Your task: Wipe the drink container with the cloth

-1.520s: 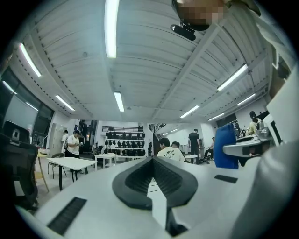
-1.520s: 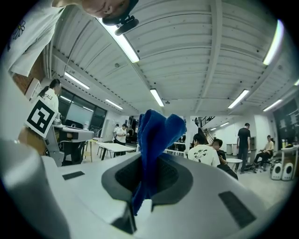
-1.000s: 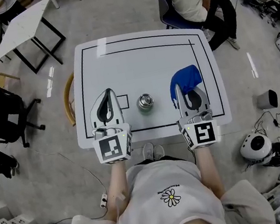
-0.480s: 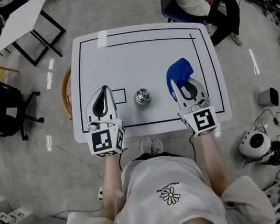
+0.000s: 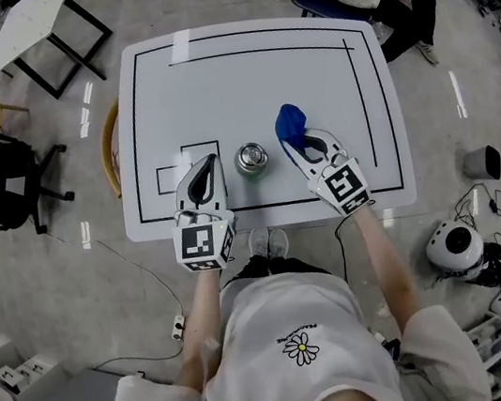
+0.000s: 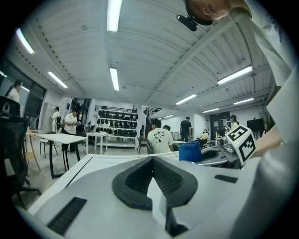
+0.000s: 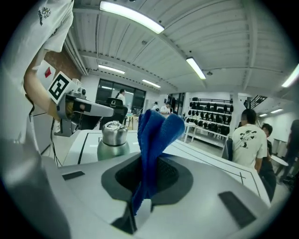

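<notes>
Lower middle of the head view: a steel bottle [image 5: 251, 158], capped, upright on the white table [image 5: 237, 64], inside the black line [image 5: 270, 205] that runs along the table's lower edge. Touched by nothing.

Just left of it in that frame, the left gripper [image 5: 211, 161], jaws pressed fully together with nothing between them. Close to the bottle, yet apart from it.

Just right of it, the right gripper [image 5: 303, 145], jaws clamped on a blue cloth [image 5: 290, 123]. Pinched at the lower fold only, with the rest standing up loose past the tips. In the right gripper view: bottle left of centre, cloth in the middle, a clear gap between the 2.

Looks like the approach stage. No wiping yet, and no fabric on the metal.

Likely trouble from here:

1. Tipping or sliding the bottle. Tall, narrow, smooth and unheld, so easily shoved toward the left of the frame or knocked over by a sideways press of the cloth. Worth opening the left jaws and steadying the body first.
2. Bumping it with the shut left gripper while closing in, given so little room there.
3. Losing the cloth. Held by 1 narrow pinch, so easily dragged out by friction on the metal.
4. Scraping hard jaw tips on the bottle instead of fabric, if brought in too deep.
</notes>
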Action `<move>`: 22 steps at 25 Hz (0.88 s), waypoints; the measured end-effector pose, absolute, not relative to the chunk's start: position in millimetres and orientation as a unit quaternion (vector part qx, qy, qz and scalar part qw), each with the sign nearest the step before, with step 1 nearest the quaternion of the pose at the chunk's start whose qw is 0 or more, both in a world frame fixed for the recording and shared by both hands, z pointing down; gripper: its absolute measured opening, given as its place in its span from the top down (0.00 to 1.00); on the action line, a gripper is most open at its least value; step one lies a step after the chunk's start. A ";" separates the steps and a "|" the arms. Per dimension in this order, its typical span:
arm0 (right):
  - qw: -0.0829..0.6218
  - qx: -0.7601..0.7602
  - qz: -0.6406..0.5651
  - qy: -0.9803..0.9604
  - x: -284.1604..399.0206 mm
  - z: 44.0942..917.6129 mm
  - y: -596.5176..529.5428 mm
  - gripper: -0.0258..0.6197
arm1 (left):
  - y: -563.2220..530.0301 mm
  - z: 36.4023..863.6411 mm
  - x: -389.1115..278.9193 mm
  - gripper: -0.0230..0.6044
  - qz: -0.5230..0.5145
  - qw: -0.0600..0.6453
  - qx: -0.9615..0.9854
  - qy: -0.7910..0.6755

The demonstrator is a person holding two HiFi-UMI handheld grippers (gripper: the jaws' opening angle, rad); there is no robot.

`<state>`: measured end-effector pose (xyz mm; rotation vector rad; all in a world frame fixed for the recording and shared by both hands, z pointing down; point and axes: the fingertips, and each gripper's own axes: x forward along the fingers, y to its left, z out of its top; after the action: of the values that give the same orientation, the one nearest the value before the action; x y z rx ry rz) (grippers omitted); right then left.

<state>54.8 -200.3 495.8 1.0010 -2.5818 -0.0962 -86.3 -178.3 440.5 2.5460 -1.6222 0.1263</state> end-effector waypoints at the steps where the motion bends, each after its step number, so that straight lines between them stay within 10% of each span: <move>1: 0.192 0.345 -0.030 -0.918 52.4 503.3 -199.5 0.89 | -177.8 450.0 -85.5 0.96 0.045 0.071 0.841 -0.534; 5: 0.211 0.304 -0.025 -0.929 41.7 522.3 -194.2 0.89 | -170.2 477.3 -79.1 0.96 0.068 0.092 0.859 -0.500; 13: 0.216 0.259 -0.024 -0.941 30.2 529.6 -187.9 0.89 | -149.4 504.9 -48.0 0.51 0.129 0.092 0.922 -0.353; 22: 0.227 0.231 -0.023 -0.946 22.4 536.1 -182.4 0.89 | -148.3 531.0 -35.6 0.40 0.168 0.106 0.934 -0.296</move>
<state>22.4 -182.4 536.1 0.6378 -2.6070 -0.0645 -35.6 -148.3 531.0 2.7522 -0.8725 0.4964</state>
